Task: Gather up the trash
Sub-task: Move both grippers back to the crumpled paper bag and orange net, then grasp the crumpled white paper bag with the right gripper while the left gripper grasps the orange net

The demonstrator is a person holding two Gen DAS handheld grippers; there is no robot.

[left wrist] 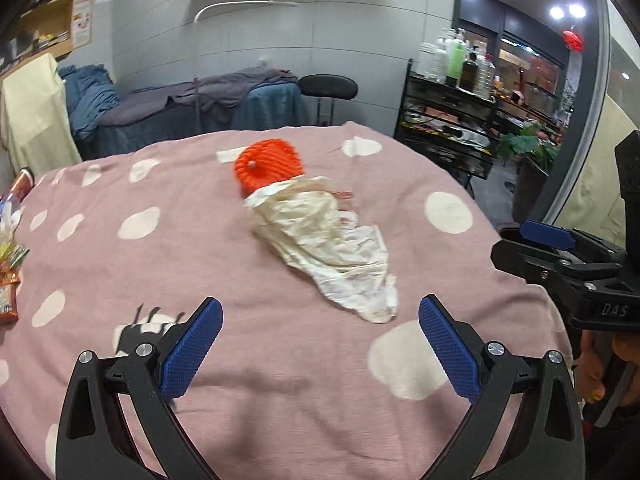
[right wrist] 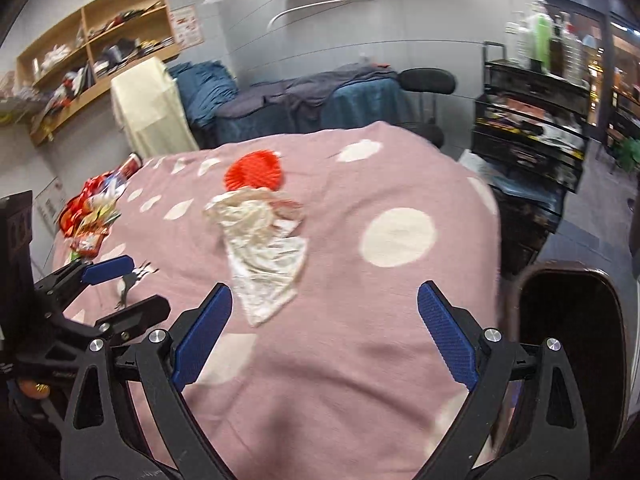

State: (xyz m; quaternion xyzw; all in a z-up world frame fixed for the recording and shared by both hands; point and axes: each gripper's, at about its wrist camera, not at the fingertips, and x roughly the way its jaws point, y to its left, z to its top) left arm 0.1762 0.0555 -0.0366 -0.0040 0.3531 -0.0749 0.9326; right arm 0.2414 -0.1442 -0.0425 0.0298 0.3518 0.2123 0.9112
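One crumpled wrapper, one orange net

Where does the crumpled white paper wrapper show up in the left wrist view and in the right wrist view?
Left wrist: crumpled white paper wrapper right of centre, on the pink spotted blanket.
Right wrist: same wrapper left of centre.
Shared landmark: orange knitted piece touching its far end.

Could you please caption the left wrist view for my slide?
Open left claw above pink dotted blanket, facing crumpled white paper touching an orange mesh piece.
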